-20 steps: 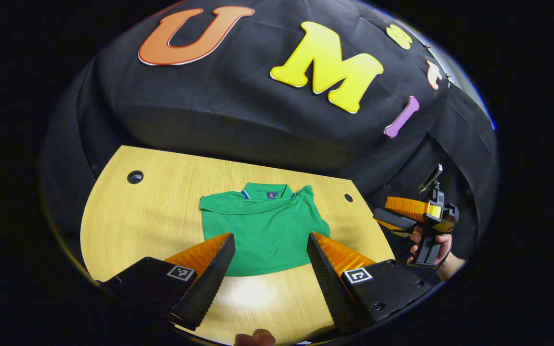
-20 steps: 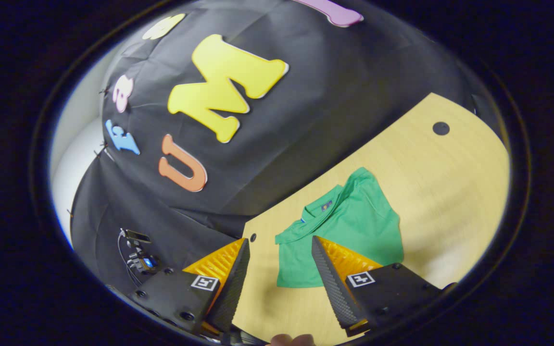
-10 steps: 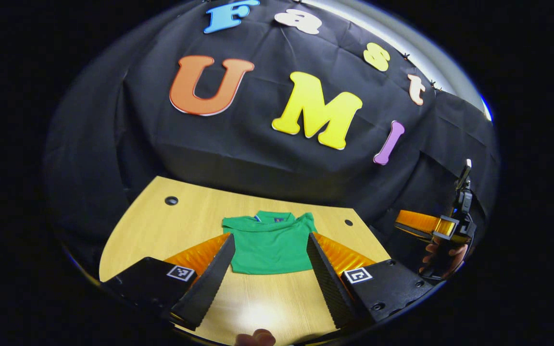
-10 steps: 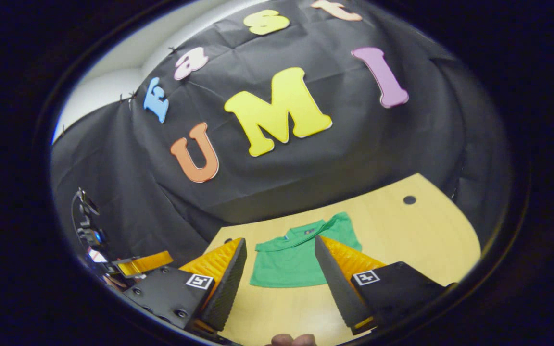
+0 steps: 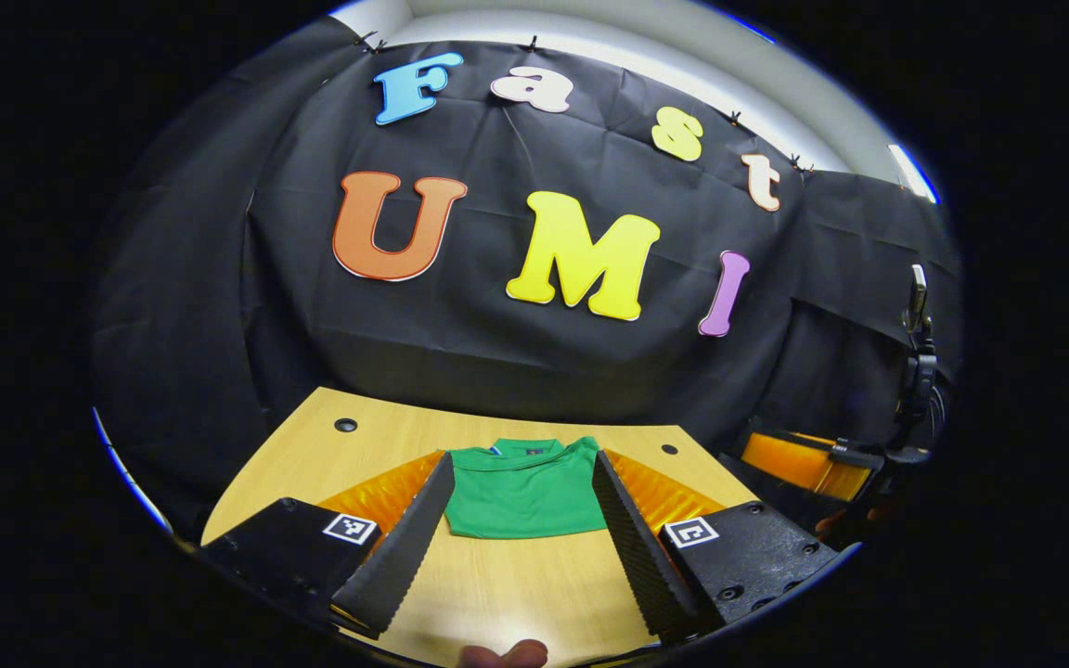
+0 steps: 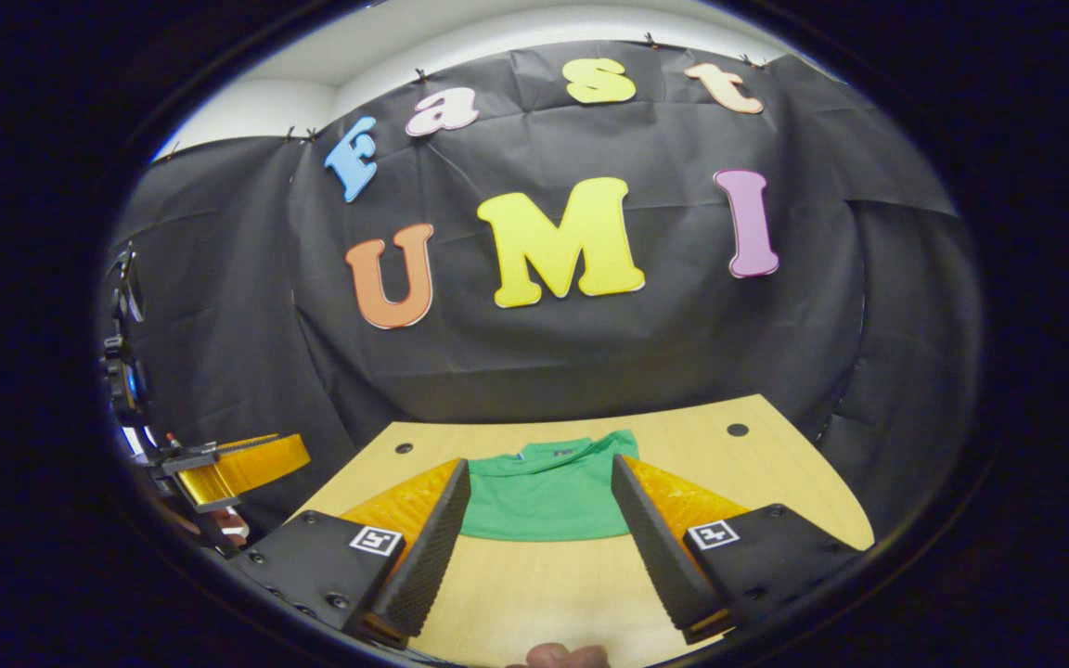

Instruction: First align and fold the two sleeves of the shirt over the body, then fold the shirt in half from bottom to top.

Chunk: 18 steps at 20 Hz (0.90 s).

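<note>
- Both views have tilted upward since the earlier frames, so the green shirt (image 5: 523, 489) now appears smaller and lower in each frame
- Left tool (image 5: 514, 547): fingers wide apart, holding nothing, above the near tabletop (image 5: 312, 445)
- Right tool (image 6: 544, 549): fingers wide apart, empty; seen at the right edge of the left gripper view (image 5: 799, 461)
- Shirt: folded into a compact rectangle, collar toward the wall, flat at lower centre of the frame (image 6: 544, 492)
</note>
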Tool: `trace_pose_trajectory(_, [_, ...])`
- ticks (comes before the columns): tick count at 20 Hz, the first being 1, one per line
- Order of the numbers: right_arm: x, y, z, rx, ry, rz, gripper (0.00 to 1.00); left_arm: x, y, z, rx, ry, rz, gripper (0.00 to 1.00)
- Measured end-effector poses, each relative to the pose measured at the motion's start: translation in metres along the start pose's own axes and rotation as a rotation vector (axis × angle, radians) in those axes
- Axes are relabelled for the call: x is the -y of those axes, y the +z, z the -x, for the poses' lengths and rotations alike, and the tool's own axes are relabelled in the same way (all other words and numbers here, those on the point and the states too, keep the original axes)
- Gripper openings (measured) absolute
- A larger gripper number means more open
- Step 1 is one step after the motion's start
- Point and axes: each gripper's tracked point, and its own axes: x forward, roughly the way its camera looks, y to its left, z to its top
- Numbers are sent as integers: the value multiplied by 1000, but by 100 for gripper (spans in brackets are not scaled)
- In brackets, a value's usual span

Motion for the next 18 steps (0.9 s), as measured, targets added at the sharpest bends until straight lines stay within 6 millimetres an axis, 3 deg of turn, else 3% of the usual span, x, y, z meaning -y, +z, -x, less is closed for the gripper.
trace_pose_trajectory(4, [-1,-4,7,-1,2,25,95,14,-5,0,21,-33,52,96])
trace_pose_trajectory(7, [4,-12,9,-16,-5,23,96,10,-11,-4,8,8,56,95])
trace_pose_trajectory(8, [5,-13,10,-20,-6,20,96,9,-16,-5,-5,22,42,100])
trace_pose_trajectory(12, [8,-18,13,-34,-2,16,95,-21,-25,-3,-56,133,-112,77])
trace_pose_trajectory(13, [8,-18,13,-30,-2,19,95,-20,-23,-4,-51,133,-145,75])
trace_pose_trajectory(14, [10,-17,14,-26,-6,20,88,-15,-20,-4,-39,116,-158,74])
trace_pose_trajectory(18, [17,-16,16,-23,-22,18,88,-2,-8,-3,32,68,-145,76])
